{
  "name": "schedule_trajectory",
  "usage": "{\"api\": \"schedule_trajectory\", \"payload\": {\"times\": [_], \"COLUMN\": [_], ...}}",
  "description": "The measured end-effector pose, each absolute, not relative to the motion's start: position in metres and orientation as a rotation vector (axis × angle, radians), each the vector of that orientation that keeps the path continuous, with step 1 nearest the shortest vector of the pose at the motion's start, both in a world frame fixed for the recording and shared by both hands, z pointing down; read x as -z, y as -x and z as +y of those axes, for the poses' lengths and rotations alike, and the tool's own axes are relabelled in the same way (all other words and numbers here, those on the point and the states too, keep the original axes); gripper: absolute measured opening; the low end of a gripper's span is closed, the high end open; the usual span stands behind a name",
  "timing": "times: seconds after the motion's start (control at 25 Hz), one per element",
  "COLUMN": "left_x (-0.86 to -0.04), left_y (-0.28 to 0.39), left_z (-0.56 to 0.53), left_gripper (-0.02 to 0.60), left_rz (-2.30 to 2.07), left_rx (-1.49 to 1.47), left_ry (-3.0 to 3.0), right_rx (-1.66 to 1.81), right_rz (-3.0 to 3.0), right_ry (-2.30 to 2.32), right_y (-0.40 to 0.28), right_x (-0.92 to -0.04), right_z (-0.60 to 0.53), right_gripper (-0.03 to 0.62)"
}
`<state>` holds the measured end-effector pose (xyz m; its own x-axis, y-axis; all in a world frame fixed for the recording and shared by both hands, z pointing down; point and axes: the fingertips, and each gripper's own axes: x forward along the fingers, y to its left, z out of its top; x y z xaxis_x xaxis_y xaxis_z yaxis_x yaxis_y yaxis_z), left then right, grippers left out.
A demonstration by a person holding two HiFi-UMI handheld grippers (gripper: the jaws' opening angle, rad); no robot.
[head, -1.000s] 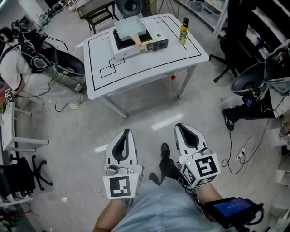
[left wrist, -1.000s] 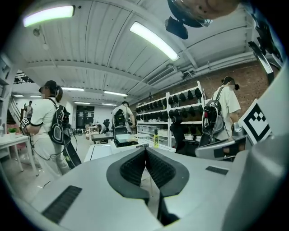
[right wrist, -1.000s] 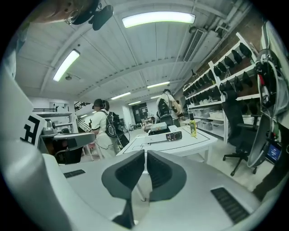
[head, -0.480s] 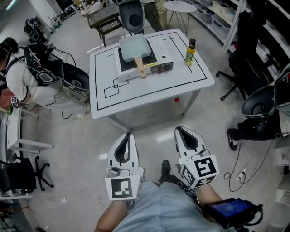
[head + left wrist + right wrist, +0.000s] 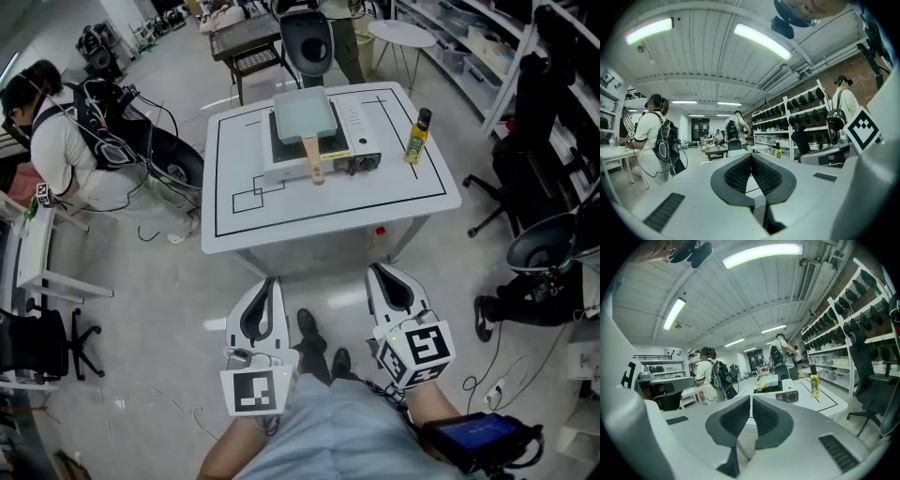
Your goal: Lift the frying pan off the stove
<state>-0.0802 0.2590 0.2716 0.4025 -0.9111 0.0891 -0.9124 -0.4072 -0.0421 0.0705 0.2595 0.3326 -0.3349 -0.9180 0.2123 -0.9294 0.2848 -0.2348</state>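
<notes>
Stove [image 5: 349,127] partly hidden under frying pan [image 5: 302,114]

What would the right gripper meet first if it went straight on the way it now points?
Probably the near edge of the white table, before the stove on it. The right gripper, shut and empty, has only open floor ahead until then, though depth is hard to judge.

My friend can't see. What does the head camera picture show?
The left gripper and right gripper, both shut, are held side by side over the floor, short of a white table. On it a square pan sits on a stove, a yellow bottle to its right. A person is at the far left.
</notes>
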Motion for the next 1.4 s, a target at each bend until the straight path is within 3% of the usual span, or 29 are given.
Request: {"api": "schedule_trajectory", "payload": {"times": [0.88,1.4], "left_x": [-0.317,-0.273], "left_y": [0.102,0.113], "left_z": [0.077,-0.048], "left_gripper": [0.018,0.018], "left_rz": [-1.672,-1.653], "left_rx": [-0.184,-0.043], "left_ry": [-2.536,-2.634], "right_rx": [-0.583,-0.443], "right_rz": [-2.415,-2.421], "right_ry": [-1.744,-1.840], "right_y": [-0.056,-0.049], "right_x": [-0.377,-0.329], "right_z": [0.089,-0.031], "right_gripper": [0.049,0.049]}}
